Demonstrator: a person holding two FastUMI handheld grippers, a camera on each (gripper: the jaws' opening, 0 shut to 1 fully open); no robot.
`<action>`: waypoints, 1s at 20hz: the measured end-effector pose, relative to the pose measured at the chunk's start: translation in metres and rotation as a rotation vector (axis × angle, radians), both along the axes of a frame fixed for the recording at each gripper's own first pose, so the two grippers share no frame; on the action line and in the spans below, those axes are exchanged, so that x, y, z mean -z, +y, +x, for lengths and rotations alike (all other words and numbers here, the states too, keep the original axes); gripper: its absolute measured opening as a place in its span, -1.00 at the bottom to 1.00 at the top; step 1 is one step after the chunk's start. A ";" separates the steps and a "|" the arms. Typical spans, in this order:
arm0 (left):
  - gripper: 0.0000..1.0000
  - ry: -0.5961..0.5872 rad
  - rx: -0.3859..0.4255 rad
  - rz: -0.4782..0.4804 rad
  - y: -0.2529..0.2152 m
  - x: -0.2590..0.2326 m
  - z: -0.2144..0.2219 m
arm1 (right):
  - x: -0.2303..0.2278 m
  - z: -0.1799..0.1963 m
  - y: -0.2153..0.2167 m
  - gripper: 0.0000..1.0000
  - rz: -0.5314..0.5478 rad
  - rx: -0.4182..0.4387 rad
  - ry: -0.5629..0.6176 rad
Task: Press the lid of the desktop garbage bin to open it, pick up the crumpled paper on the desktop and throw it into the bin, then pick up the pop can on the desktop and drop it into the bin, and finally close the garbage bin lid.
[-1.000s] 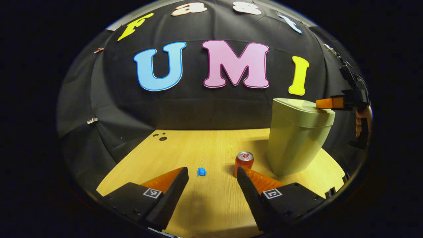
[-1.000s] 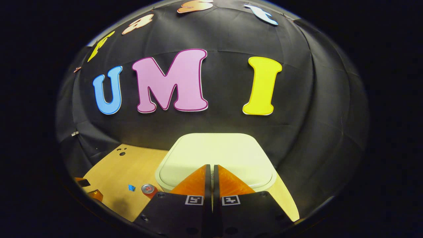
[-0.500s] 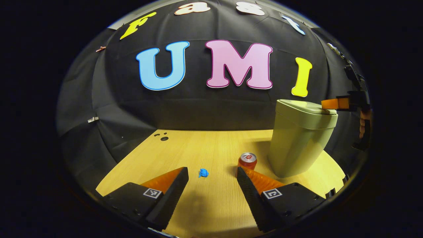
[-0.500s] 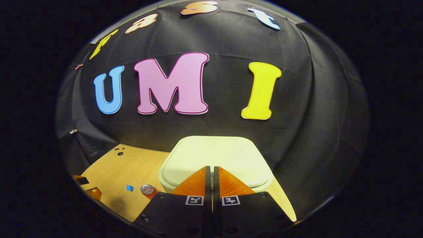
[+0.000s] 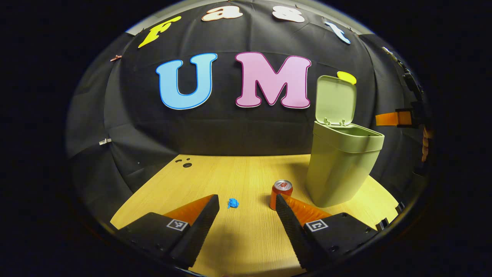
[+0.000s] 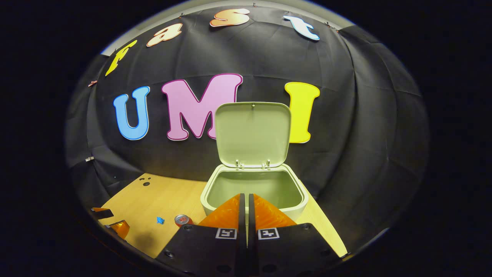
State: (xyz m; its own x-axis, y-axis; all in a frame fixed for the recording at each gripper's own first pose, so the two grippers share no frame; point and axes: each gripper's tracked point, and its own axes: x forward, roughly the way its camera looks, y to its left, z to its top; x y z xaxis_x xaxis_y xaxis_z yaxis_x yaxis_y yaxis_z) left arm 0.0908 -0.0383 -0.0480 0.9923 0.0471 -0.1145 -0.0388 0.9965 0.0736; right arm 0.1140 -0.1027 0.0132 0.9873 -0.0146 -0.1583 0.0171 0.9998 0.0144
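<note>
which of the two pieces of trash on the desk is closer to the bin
The pop can. It stands upright just left of the bin in the left gripper view, while the crumpled paper lies farther left on the desk.

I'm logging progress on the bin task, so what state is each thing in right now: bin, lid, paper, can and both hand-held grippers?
Pale green plastic desktop bin: upright, open, nothing visible inside.
Pale green hinged lid: swung up, standing upright.
Blue crumpled paper ball: lying on the wooden desktop, not picked up.
Red pop can: standing upright beside the bin.
Left hand-held gripper: open, empty.
Right hand-held gripper: shut, empty, near the bin's front rim.
</note>
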 end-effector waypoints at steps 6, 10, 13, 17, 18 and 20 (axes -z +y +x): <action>0.90 0.008 -0.030 -0.006 0.018 0.009 -0.006 | 0.008 -0.022 0.008 -0.90 0.000 -0.010 0.011; 0.90 0.041 -0.044 -0.052 0.029 0.018 -0.001 | 0.021 -0.029 0.010 -0.90 0.012 -0.012 0.043; 0.90 0.043 -0.067 -0.073 0.041 0.013 0.012 | 0.034 -0.030 0.012 -0.89 0.014 -0.019 0.077; 0.92 0.061 -0.081 -0.072 0.059 0.014 0.036 | 0.045 -0.030 0.013 -0.64 0.037 -0.025 0.103; 0.92 0.069 -0.081 -0.071 0.061 0.015 0.041 | 0.049 -0.029 0.014 -0.55 0.042 -0.030 0.111; 0.92 0.082 -0.072 -0.081 0.064 0.017 0.050 | 0.053 -0.028 0.015 -0.39 0.047 -0.044 0.118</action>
